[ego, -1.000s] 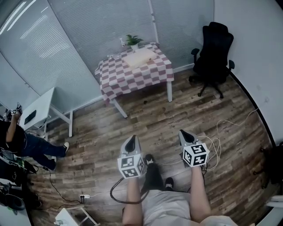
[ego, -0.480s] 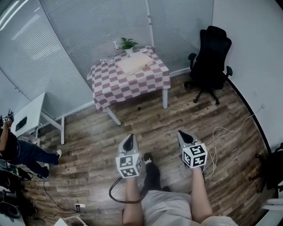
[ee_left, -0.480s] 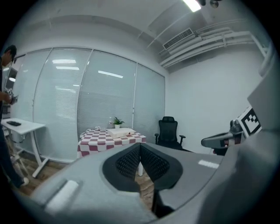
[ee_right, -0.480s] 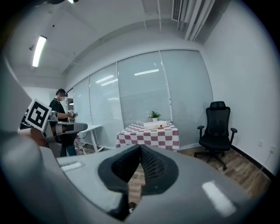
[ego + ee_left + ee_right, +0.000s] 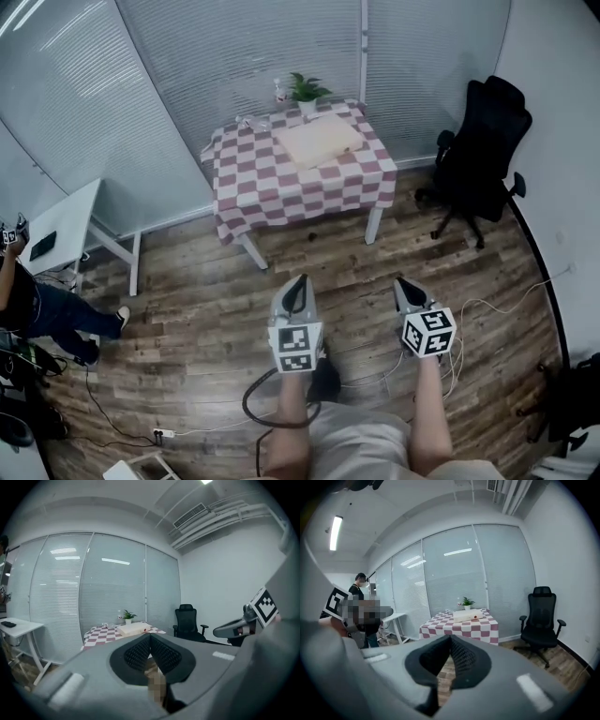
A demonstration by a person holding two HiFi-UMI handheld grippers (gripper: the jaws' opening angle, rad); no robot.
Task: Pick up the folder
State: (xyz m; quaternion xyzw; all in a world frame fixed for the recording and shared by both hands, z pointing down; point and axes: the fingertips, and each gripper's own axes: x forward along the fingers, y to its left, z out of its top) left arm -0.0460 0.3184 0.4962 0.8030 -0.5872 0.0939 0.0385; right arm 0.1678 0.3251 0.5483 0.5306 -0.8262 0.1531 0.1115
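Hand-held grippers left (image 5: 298, 281), right (image 5: 403, 283): closed, empty

Bystander (image 5: 47, 311) half off the left edge, tiny unidentifiable bits (image 5: 279, 90) beside the plant (image 5: 306, 91)

Rig: left gripper (image 5: 297, 284) and right gripper (image 5: 406, 287), grey tapered shells, black ribbed pads (image 5: 137, 654), each with a white cube (image 5: 294, 347) of black square markers. Black cable (image 5: 255, 412) loops below left one. Pale grey garment (image 5: 361, 445), dark shoe (image 5: 325, 380)
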